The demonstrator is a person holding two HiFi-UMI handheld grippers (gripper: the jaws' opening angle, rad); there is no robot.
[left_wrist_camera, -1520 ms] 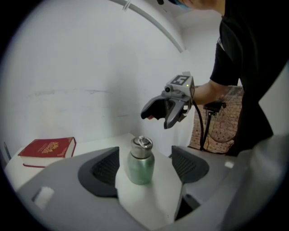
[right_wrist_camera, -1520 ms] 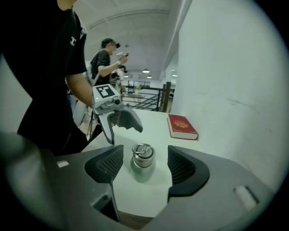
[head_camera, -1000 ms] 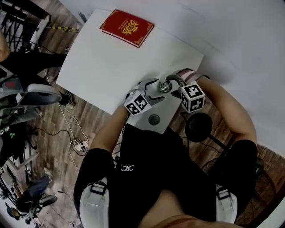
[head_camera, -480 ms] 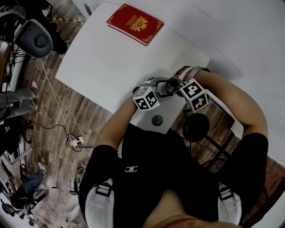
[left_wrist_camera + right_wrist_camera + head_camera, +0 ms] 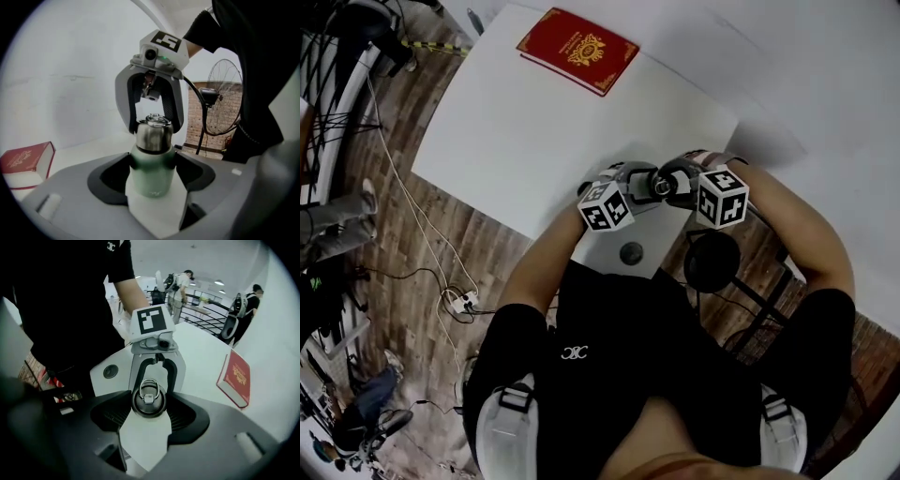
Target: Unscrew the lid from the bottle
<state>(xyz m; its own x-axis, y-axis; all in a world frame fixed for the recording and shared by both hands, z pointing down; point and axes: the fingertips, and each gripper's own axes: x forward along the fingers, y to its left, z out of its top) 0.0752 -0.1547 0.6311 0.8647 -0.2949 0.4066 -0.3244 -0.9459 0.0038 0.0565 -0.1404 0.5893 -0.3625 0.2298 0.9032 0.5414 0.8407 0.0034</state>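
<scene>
**A:** Status req. What is shown, L to R?

**B:** A red book (image 5: 577, 49) is seen at the far side of the bench (image 5: 516, 141), untouched. Nearer the person, the L gripper (image 5: 153, 163) is held low and close to level. Its fingers (image 5: 110, 176) are pressed on the green body of the bottle (image 5: 151, 180), one each side, just below the shoulder. The bottle is stood upright on the bench near the person's edge, btwn the two grippers. The steel lid (image 5: 153, 136) is seated on the neck, and no gap is visible there. The R gripper (image 5: 149, 401) is pointed steeply down from above, and its fingers (image 5: 185, 416) are pinched on opposite sides of the lid's rim.

**A:** What has changed?

**B:** One sec ago both finger pairs were seen spread wider round the bottle, w/o firm contact. The L fingers were closed first, onto the body. The R fingers have just been closing w/ the lid btwn them, and contact is now shown. The bottle's pos. on the bench appears unchanged, though the head camera itself has shifted, so this is approx.

**A:** Meaning for the task?

**B:** The grasp phase is judged complete, and unscrewing is not yet begun. The body is braced by the L gripper, so a twist of the lid about the bottle's axis is called for next. Two risks are noted: the smooth steel may slip under the pads, and if the body grip is weak the whole bottle may be turned w/ the lid.
</scene>
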